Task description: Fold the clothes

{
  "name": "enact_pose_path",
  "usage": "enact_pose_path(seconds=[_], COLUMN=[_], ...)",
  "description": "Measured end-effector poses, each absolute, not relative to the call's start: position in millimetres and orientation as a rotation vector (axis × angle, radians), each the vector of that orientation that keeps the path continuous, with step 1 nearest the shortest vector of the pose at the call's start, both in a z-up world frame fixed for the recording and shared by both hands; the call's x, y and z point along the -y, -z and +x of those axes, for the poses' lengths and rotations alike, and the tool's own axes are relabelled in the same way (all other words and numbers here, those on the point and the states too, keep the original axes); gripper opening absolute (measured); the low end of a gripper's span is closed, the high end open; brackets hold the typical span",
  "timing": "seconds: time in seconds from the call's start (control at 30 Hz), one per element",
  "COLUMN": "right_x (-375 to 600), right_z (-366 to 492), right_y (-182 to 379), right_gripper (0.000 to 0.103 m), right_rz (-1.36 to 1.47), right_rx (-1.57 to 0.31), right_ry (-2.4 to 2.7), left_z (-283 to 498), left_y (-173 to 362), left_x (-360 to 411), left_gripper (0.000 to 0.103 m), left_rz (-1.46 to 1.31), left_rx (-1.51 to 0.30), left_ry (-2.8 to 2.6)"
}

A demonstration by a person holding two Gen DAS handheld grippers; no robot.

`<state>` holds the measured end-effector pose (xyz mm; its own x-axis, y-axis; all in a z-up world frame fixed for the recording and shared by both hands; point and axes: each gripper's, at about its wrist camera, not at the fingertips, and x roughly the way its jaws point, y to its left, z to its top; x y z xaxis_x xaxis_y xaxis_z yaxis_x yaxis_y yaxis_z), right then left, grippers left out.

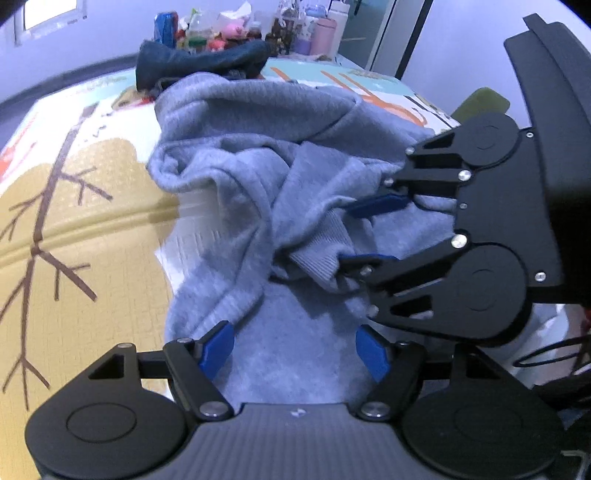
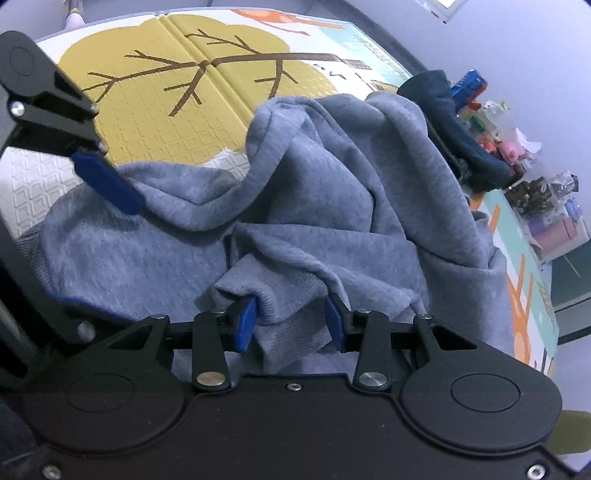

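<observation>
a rumpled grey fleece sweatshirt (image 1: 258, 155) is lying bunched on a foam play mat printed with a yellow tree and brown branches (image 1: 74, 221), its folds heaped toward the middle. the right gripper with blue pads (image 2: 291, 325) is clamping a ribbed grey cuff of the sweatshirt (image 2: 280, 302) between its two pads, the fabric bulging out between them. the left gripper with blue pads (image 1: 295, 350) is hanging with its jaws spread wide over a flat stretch of the grey fleece, nothing pinched between them. a dark navy garment (image 1: 199, 62) is lying just behind the sweatshirt, at the far edge of the mat. beyond it, a cluster of bottles, cans and small toys (image 1: 251, 29) is standing against the wall
</observation>
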<state>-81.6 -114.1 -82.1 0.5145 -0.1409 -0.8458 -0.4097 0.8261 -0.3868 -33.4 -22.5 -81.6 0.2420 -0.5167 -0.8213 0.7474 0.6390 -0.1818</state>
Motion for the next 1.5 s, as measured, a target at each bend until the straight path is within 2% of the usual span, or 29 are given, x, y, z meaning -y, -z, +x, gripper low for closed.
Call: enact_pose_path(seconds=[0.37, 1.1, 1.5], right_x=[140.5, 181.7, 171.5], right_z=[-72.3, -75.9, -92.8], right_y=[53.6, 19.3, 23.7], right_gripper=[0.037, 0.037, 0.037], right_rz=[-0.486, -0.282, -0.357], right_rx=[-0.982, -0.978, -1.032], right_ry=[-0.059, -0.030, -0.207], left_z=[-16.4, -3.4, -4.6], left_y=[79.3, 80.3, 78.2], left_x=[26.4, 65.2, 64.9], left_gripper=[0.069, 0.068, 0.067], left_rz=[0.186, 0.171, 0.209], left_rx=[-0.960, -0.898, -0.882], left_ry=[0.855, 0.840, 0.852])
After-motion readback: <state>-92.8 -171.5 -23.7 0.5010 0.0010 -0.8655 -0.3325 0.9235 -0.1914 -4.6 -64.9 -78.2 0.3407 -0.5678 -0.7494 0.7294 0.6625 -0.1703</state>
